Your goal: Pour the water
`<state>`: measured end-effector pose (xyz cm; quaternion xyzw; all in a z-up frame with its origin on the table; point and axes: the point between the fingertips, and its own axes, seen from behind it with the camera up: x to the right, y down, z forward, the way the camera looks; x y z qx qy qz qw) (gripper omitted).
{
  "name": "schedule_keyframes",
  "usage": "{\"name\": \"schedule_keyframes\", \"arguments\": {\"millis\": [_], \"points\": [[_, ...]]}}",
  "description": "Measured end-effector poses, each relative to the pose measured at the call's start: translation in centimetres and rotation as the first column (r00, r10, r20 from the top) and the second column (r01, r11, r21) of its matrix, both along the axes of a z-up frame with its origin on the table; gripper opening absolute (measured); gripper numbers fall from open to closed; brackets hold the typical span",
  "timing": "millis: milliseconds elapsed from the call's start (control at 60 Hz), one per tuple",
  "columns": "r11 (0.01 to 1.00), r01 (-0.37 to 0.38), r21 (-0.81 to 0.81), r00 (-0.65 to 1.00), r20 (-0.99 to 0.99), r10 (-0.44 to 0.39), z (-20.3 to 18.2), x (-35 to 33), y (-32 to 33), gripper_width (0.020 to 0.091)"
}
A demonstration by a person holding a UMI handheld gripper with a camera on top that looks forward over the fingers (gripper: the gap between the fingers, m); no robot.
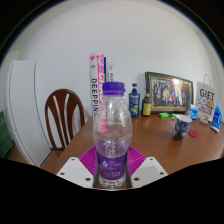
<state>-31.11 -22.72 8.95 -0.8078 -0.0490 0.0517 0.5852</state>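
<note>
A clear plastic water bottle (112, 135) with a purple cap and purple label stands upright between my gripper's (112, 172) fingers. Both magenta pads (89, 159) press against the bottle's lower body, so the gripper is shut on it. The bottle holds water up to near its shoulder. Its base is hidden below the fingers. No cup or other vessel for the water shows near the bottle.
A wooden table (165, 138) stretches beyond the bottle. At its far side stand a framed picture (168, 92), a dark blue bottle (134, 101), small jars and a blue gift box (216, 118). A wooden chair (63, 115) sits at the left, by the white wall.
</note>
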Motion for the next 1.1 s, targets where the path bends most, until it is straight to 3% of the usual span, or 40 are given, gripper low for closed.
{"name": "schedule_keyframes", "arguments": {"millis": [133, 333, 533, 767, 967, 1100], "points": [[1.000, 0.001, 0.012, 0.996, -0.085, 0.000, 4.2, 0.4, 1.5, 0.0367], [0.995, 0.025, 0.098, 0.946, -0.323, 0.008, 14.4, 3.1, 5.8, 0.0369], [0.995, 0.060, 0.082, 0.738, -0.675, 0.011, 20.4, 8.0, 11.1, 0.0367], [0.996, 0.005, -0.085, 0.151, -0.985, -0.085, 18.4, 14.2, 16.3, 0.0368], [0.977, -0.051, -0.206, -0.221, -0.952, -0.212, 13.7, 17.4, 18.0, 0.0366], [0.967, -0.071, -0.244, -0.421, -0.872, -0.251, 11.7, 18.9, 19.1, 0.0367]]}}
